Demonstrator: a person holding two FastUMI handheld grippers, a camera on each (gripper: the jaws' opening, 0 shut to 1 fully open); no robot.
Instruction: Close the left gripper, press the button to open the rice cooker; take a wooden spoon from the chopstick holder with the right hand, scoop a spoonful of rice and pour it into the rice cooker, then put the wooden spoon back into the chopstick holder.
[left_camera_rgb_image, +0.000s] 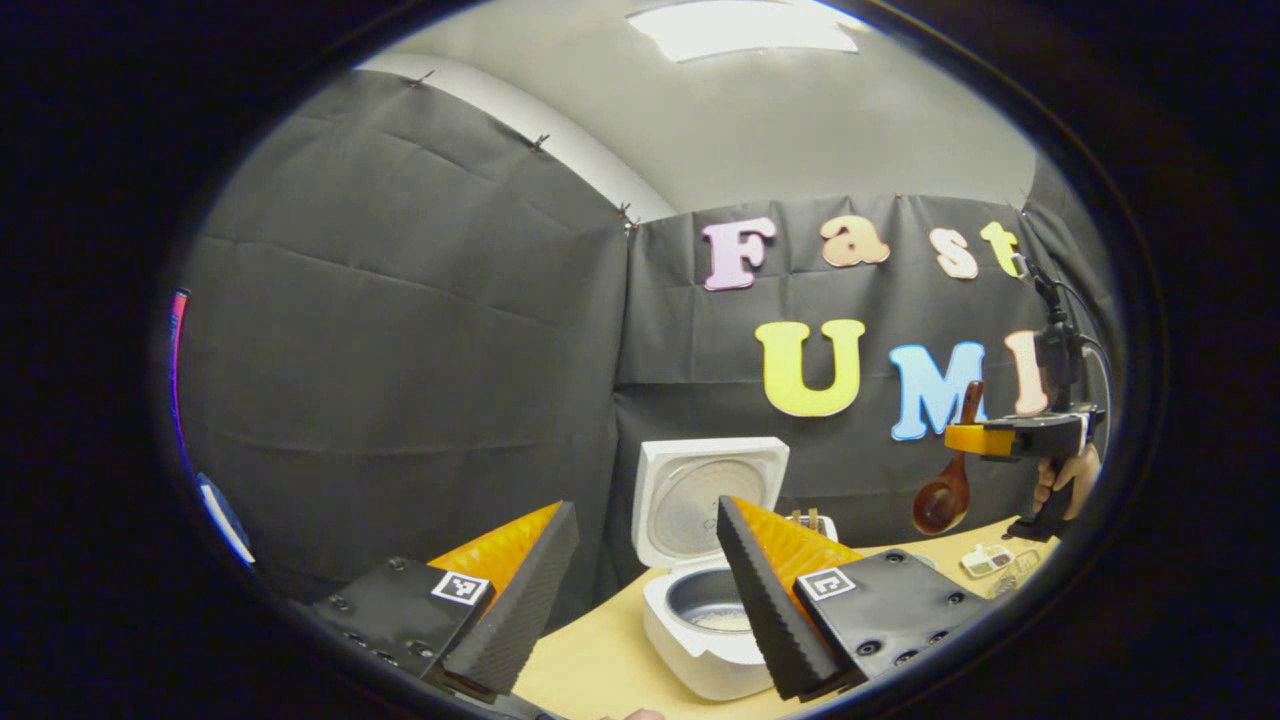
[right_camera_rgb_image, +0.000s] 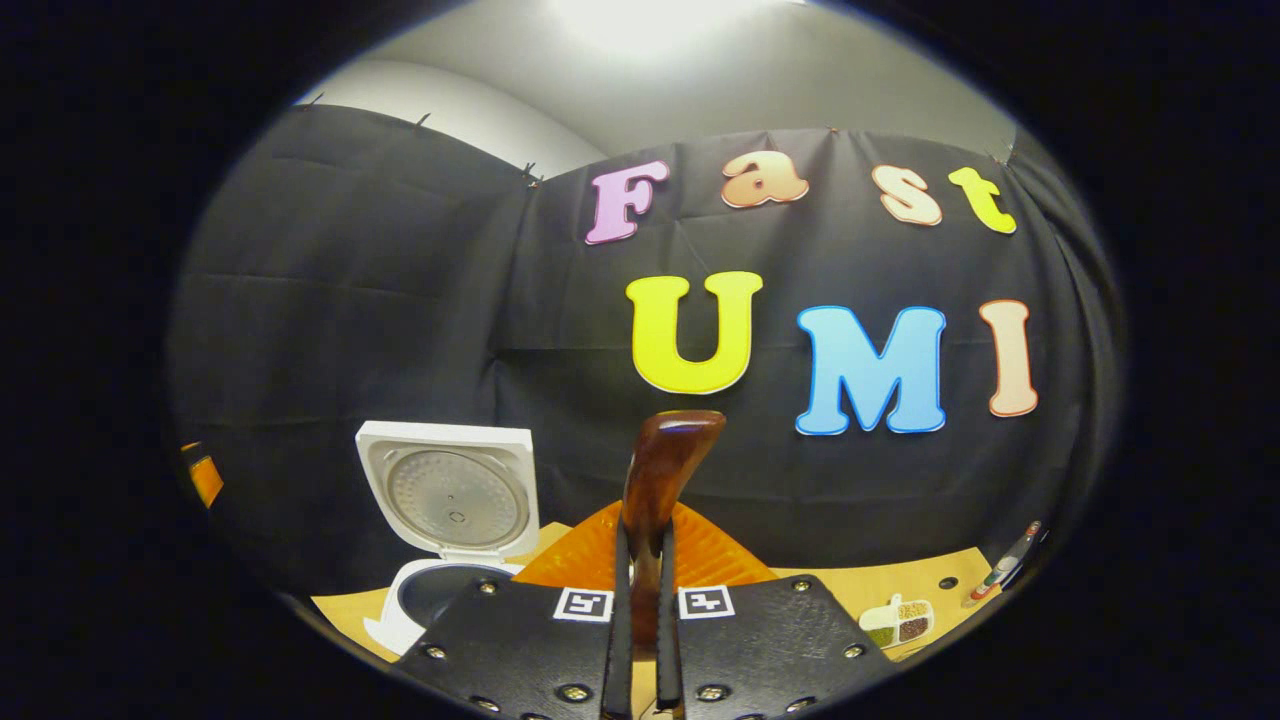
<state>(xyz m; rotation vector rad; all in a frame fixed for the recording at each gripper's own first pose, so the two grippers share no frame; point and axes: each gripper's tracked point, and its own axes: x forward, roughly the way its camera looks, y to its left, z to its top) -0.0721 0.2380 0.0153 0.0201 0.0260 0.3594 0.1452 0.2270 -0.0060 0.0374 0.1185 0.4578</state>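
Rice cooker (left_camera_rgb_image: 705, 600) is being seen at lower centre of the left gripper view, standing on the light wooden table (left_camera_rgb_image: 590, 660) with its lid (left_camera_rgb_image: 708, 500) raised upright against the dark wall; a little pale rice is being shown at the bottom of its inner pot (left_camera_rgb_image: 712, 608). Left gripper (left_camera_rgb_image: 640, 590) is being held low in that frame with its two fingers spread well apart and nothing between them, so it is being recorded as released.

At the right of the same frame, the right gripper (left_camera_rgb_image: 965, 440) is being held up above the table by a hand (left_camera_rgb_image: 1068, 482). Wooden spoon (left_camera_rgb_image: 948, 480) is being gripped by its handle there, with the bowl hanging downward, clear of the table and well to the right of the cooker. A small divided tray (left_camera_rgb_image: 988, 560) is being seen on the table below it.

In the right gripper view, the right gripper (right_camera_rgb_image: 642, 600) is being shown clenched on the spoon handle (right_camera_rgb_image: 660, 480), which is being pressed between both fingers and is rising up the centre of the frame. Rice cooker (right_camera_rgb_image: 440, 540) is being seen open at lower left. A small tray of grains (right_camera_rgb_image: 898, 622) is lying on the table (right_camera_rgb_image: 880, 585) at lower right.
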